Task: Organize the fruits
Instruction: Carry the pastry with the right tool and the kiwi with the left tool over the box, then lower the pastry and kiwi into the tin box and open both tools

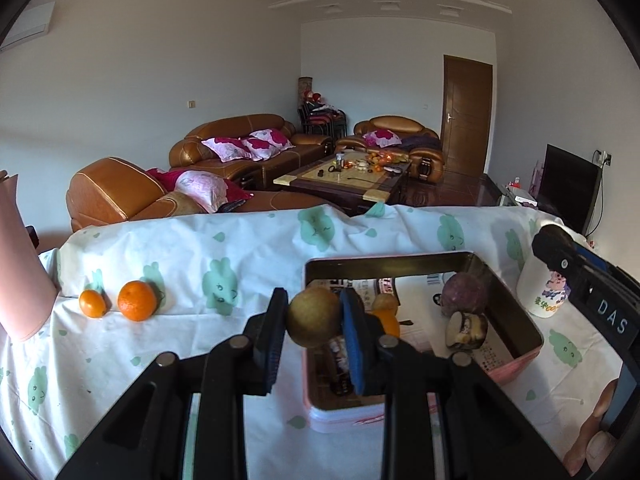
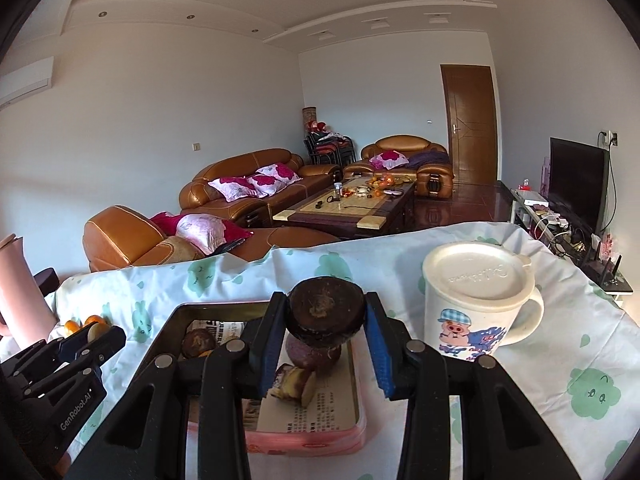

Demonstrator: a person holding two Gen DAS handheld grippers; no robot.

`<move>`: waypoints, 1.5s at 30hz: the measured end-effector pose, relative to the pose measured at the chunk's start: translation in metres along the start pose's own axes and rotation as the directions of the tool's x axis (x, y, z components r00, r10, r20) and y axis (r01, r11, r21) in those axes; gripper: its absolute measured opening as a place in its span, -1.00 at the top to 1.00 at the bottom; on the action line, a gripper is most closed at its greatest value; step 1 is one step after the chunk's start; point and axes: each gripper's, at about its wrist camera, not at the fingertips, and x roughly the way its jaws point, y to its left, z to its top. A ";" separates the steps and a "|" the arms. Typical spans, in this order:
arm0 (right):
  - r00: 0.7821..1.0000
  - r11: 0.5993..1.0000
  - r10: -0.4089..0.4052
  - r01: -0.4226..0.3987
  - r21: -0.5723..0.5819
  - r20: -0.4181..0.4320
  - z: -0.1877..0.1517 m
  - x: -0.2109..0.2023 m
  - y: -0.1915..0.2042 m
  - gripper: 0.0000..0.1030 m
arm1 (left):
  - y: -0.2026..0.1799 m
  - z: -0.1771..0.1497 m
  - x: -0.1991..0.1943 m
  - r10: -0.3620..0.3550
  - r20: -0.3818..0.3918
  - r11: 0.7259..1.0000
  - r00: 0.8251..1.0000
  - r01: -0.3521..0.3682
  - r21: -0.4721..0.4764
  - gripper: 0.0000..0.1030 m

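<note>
Black plastic tool [image 1: 314, 320] frames w/ blue pads [image 2: 376, 344], silver bolts, white lettering.

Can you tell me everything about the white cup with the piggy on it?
The white mug stands upright on the bunny-print cloth, to the right of the pink tin and apart from it. It looks like ceramic. A cream lid, plastic-looking with raised writing, covers the top. The handle points right. A cartoon pig in a blue checked cap is printed on its side. No gripper touches it.

The right tool [image 1: 560, 258] bears "DAS"; the left tool [image 2: 94, 330] bears "GenRobot.AI".
</note>
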 end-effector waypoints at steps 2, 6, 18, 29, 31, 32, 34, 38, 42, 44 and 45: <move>1.000 1.000 -0.002 0.002 -0.002 -0.003 0.002 0.006 -0.004 0.21 | -0.014 0.003 0.007 -0.021 -0.002 1.000 1.000 0.021 0.009 0.44; 1.000 1.000 0.012 -0.013 -0.025 -0.021 0.002 0.021 -0.003 0.21 | -0.038 0.006 0.021 -0.054 -0.010 0.998 0.999 0.054 0.024 0.44; 0.975 0.985 0.158 -0.166 -0.040 -0.158 -0.010 0.061 0.012 0.20 | -0.039 -0.002 0.052 -0.038 -0.105 0.999 0.994 0.038 0.003 0.45; 0.926 0.954 0.299 -0.296 0.051 -0.228 -0.017 0.073 0.012 0.15 | -0.040 -0.004 0.050 -0.007 -0.105 1.000 0.994 0.009 0.021 0.38; 0.924 0.952 0.306 -0.298 0.072 -0.229 -0.016 0.073 0.009 0.06 | -0.038 -0.004 0.047 0.005 -0.097 1.000 0.995 -0.004 0.011 -0.02; 0.924 0.951 0.309 -0.298 0.082 -0.224 -0.015 0.072 0.008 -0.17 | -0.037 -0.005 0.045 0.010 -0.088 1.000 0.996 -0.010 0.006 -0.54; 0.932 0.952 0.304 -0.292 0.091 -0.196 -0.013 0.067 0.005 -0.39 | -0.037 -0.005 0.035 0.010 -0.039 1.000 0.999 -0.010 0.006 -0.95; 0.959 0.967 0.255 -0.250 0.051 -0.124 -0.005 0.051 0.005 -0.40 | -0.047 -0.008 0.015 0.004 0.049 0.997 0.999 -0.008 0.078 -1.00; 0.985 0.987 0.162 -0.161 0.017 -0.053 -0.001 0.037 0.002 -0.40 | -0.047 -0.008 0.009 0.009 0.055 0.996 0.998 -0.014 0.087 -1.00; 0.990 0.990 0.139 -0.139 0.020 -0.020 0.001 0.030 -0.005 -0.45 | -0.043 -0.009 0.007 0.006 0.050 0.998 0.999 -0.010 0.069 -1.00; 0.992 0.992 0.124 -0.124 0.023 -0.002 0.001 0.028 -0.006 -0.46 | -0.040 -0.009 0.006 0.010 0.049 0.998 0.999 -0.013 0.059 -1.00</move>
